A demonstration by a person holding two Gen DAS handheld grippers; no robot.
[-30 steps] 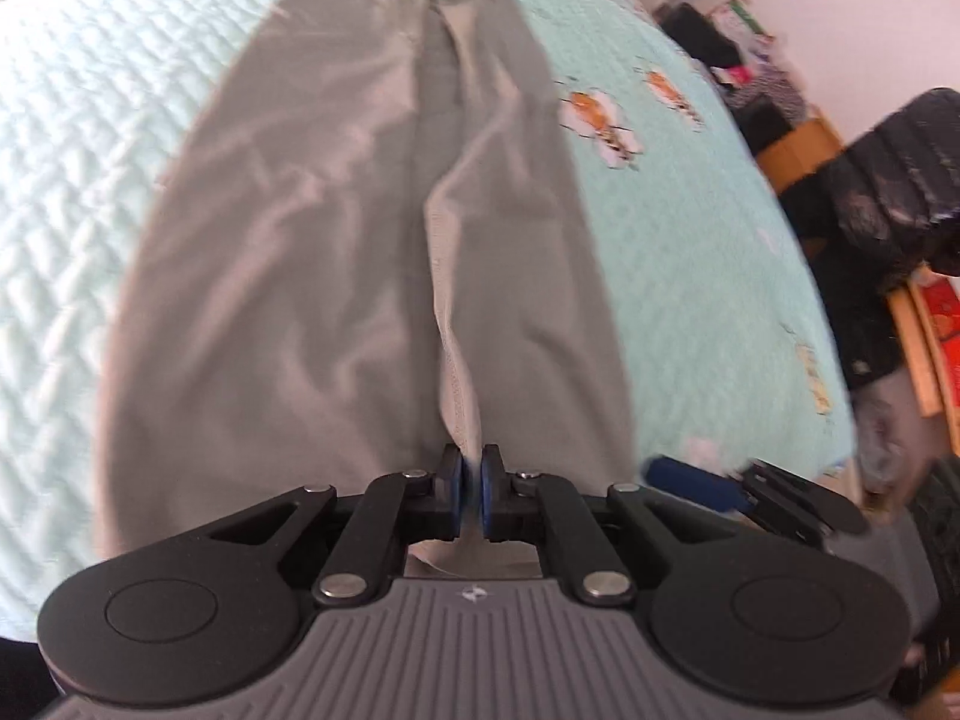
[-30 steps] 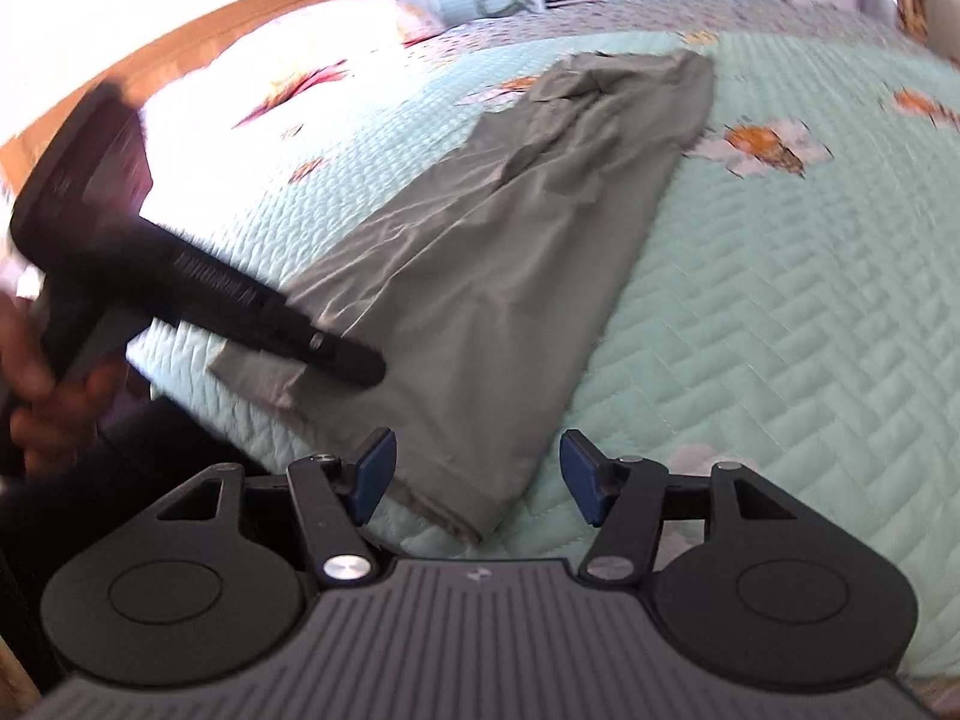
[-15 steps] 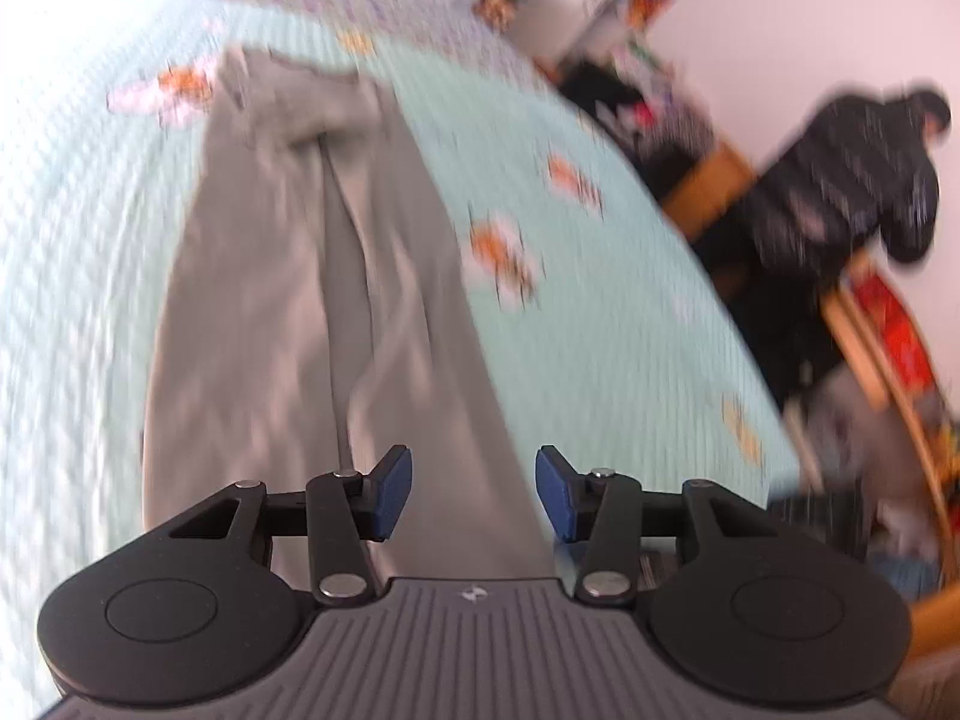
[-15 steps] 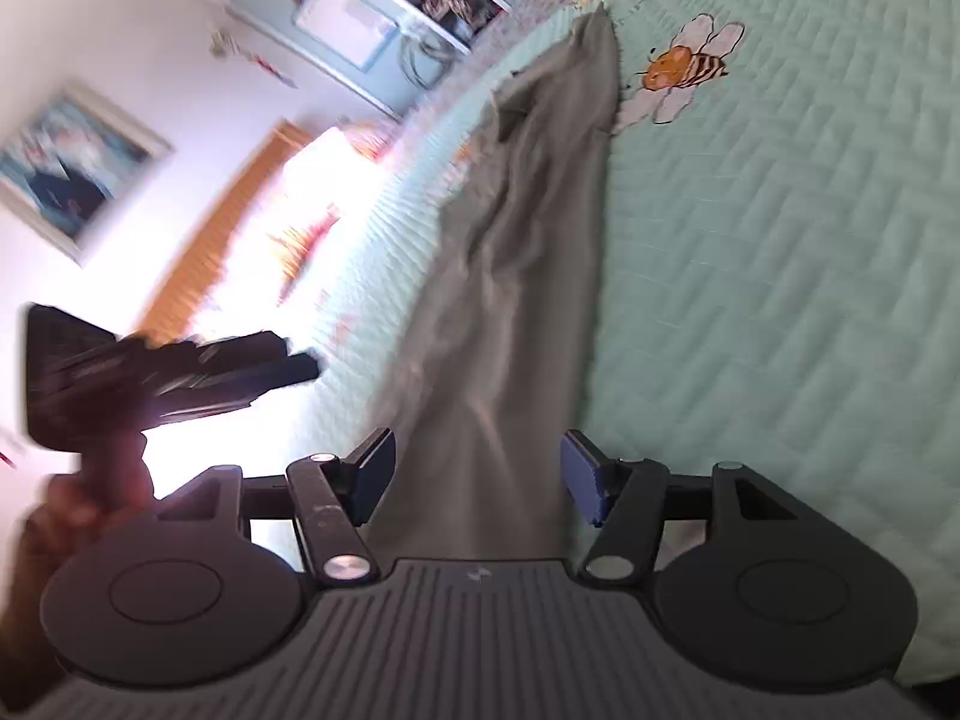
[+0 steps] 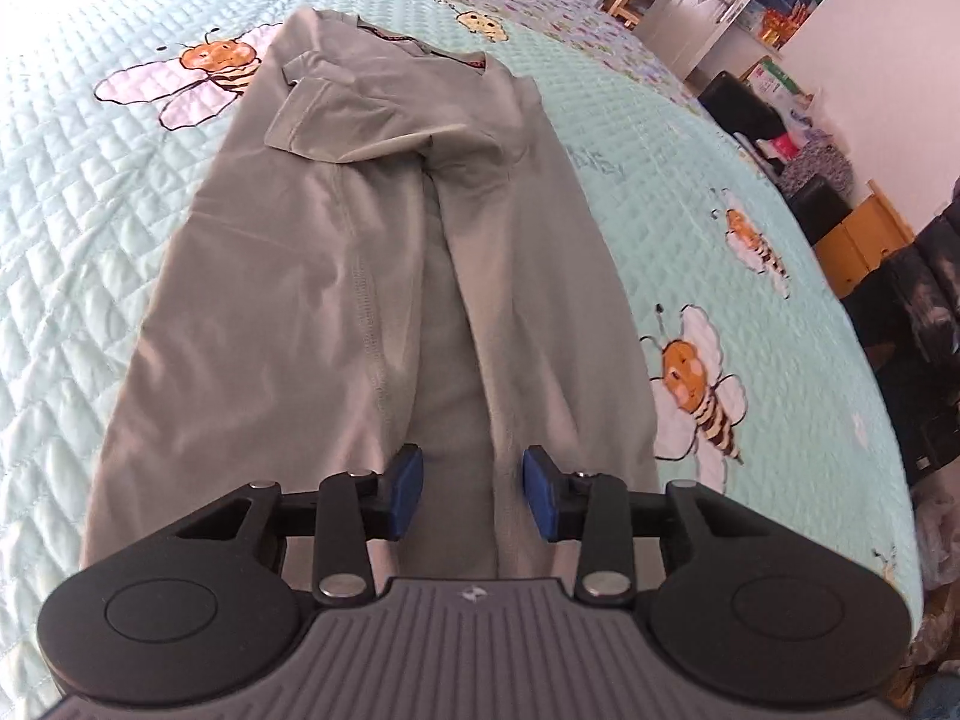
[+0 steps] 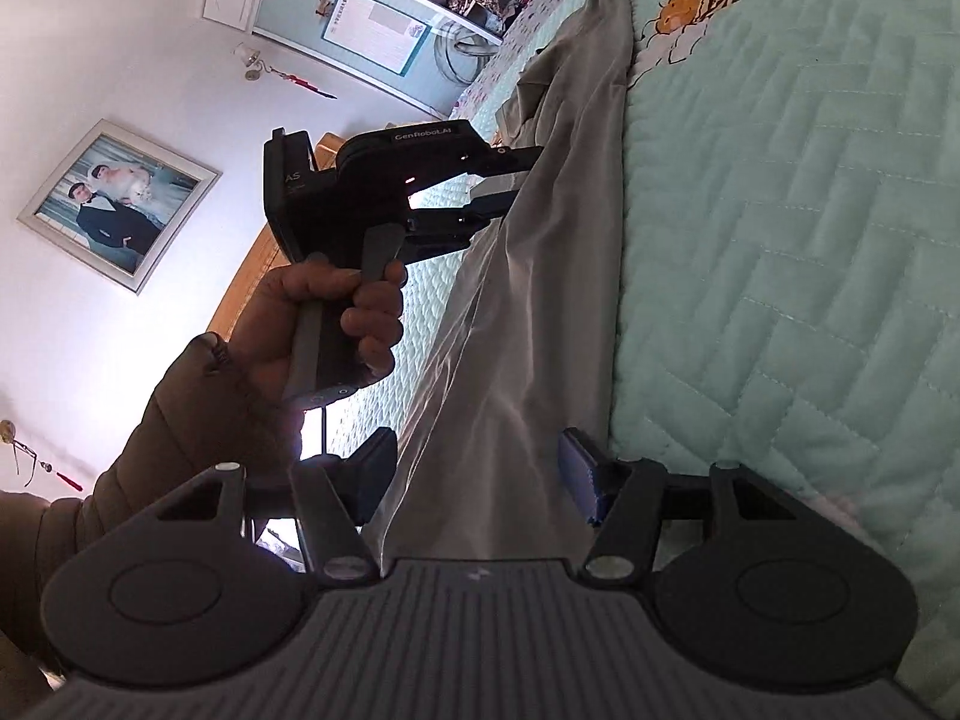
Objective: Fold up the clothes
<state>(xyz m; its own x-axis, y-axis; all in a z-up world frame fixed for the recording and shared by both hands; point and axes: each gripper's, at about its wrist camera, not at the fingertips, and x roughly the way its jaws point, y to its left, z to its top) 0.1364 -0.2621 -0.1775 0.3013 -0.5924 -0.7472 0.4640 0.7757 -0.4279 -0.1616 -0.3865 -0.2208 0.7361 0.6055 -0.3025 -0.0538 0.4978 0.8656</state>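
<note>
The left gripper (image 5: 470, 491) had let go of the grey shirt (image 5: 384, 276); its jaws, just narrowing again, gripped nothing. The shirt lay folded lengthwise on the bed (image 5: 708, 192). The right gripper (image 6: 480, 474) stood open around its hem, ready for the next fold.

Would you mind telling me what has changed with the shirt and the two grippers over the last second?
The left gripper let go of the grey shirt: its jaws, shut on a fold a second ago, have just been opening, then closing slightly, and now stand apart over the hem. The right gripper rolled sideways, its jaws open around the shirt's edge. The shirt stays flat on the quilt.
</note>
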